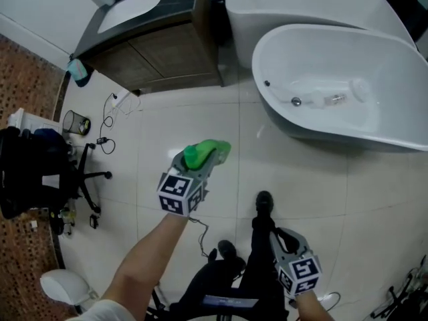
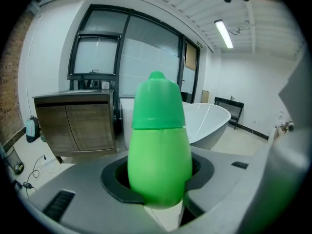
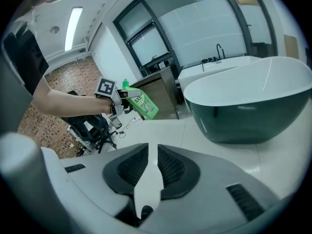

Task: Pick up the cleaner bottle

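Cleaner bottle (image 1: pixel 207 154): green, clamped in the left gripper (image 1: pixel 200 164) and held in the air above the pale tiled floor (image 1: pixel 301 172), well to the left of the bathtub (image 1: pixel 348 85) and nearer the person than it is
Bottle long axis: runs along the line of the left gripper's jaws; in the head view it slants away from the person, towards the bathtub's near-left end
Bottle pointing: in the left gripper view the capped end stands past the jaws, away from the camera, and the rounded body sits down between the pads
Left gripper: jaws about half spread, both dark pads pressed on the bottle's body, one on each side
Right gripper (image 1: pixel 279 236): low and close to the person, on the near side of the bathtub; its jaws are almost together with a thin slit of floor showing between the pads, and it holds nothing
Edges: the bathtub's curved rim is the closest hard edge to the bottle's front end, yet well apart from it; a wooden vanity cabinet (image 1: pixel 160 52) stands left of the bathtub, further off
Open room: bare tiles stretch between the bottle and the bathtub
Clutter: an office chair (image 1: pixel 40 172), a wire basket (image 1: pixel 77 122) and loose cables (image 1: pixel 110 122) lie far left of the bathtub, away from both grippers
Feet: dark shoes (image 1: pixel 264 200) stand on the tiles just beside the right gripper
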`<state>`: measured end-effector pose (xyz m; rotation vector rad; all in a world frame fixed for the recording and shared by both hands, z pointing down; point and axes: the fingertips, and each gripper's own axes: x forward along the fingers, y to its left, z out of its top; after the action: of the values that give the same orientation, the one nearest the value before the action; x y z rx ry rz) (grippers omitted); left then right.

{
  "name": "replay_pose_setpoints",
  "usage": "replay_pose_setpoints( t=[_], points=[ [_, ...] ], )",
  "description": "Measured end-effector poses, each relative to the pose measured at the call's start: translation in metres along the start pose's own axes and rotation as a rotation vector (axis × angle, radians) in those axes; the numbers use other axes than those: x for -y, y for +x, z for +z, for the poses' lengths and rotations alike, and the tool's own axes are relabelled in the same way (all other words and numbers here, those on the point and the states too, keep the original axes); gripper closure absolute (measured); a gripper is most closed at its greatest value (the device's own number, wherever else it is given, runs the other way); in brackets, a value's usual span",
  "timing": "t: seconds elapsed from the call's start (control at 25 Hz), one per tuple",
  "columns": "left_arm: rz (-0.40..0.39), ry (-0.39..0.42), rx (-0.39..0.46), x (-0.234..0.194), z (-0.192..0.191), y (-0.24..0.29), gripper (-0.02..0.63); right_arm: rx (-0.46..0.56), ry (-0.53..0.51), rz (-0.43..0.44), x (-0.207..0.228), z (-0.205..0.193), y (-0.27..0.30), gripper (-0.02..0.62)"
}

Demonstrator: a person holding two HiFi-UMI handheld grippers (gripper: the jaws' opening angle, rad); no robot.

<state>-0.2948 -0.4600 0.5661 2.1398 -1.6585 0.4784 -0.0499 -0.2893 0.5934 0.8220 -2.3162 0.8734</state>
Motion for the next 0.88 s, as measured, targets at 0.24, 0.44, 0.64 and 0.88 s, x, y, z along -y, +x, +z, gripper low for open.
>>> replay_pose_setpoints(
  t=[0.24, 0.44, 0.64, 0.88],
  points=[
    [0.008, 0.009, 0.057, 0.009, 0.044, -0.063, 0.442, 0.038, -0.066, -0.012, -0.014, 0.028, -0.030, 0.526],
    [0.012, 0.009, 0.095, 0.018, 0.075, -0.109, 0.442, 0.069, -0.113, -0.009, -0.035, 0.049, -0.051, 0.526],
    [0.030, 0.011, 0.134, 0.025, 0.094, -0.145, 0.442, 0.087, -0.147, 0.005, -0.057, 0.061, -0.069, 0.526],
    [0.052, 0.006, 0.164, 0.033, 0.102, -0.189, 0.442, 0.106, -0.181, 0.006, -0.071, 0.068, -0.092, 0.526]
  ],
)
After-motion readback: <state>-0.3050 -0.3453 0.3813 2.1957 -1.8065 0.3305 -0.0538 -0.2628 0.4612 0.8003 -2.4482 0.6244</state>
